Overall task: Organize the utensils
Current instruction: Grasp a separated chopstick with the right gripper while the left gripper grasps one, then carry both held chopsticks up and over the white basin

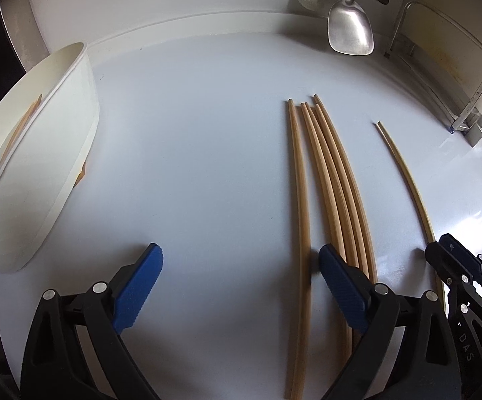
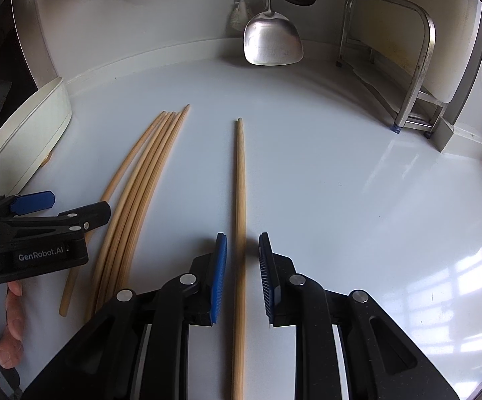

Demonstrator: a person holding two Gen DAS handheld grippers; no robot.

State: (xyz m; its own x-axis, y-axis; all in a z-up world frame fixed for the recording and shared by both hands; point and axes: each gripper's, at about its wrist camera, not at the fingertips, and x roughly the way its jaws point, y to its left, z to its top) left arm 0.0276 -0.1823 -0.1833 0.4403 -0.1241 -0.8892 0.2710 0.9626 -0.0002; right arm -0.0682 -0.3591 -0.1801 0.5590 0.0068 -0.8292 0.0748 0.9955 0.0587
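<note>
Right gripper [image 2: 242, 276] straddles the lone chopstick [image 2: 240, 200], which runs lengthwise between its pads [image 2: 219, 276], seemingly not pinched yet. Left gripper [image 1: 241, 286] gapes empty beside the bundle [image 1: 327, 173].

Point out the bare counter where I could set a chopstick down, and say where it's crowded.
Free: the wide patch between the white tub and the chopstick bundle; also right of the lone chopstick, toward the metal rack. Crowded: around the bundle, where the left claw sits.
</note>
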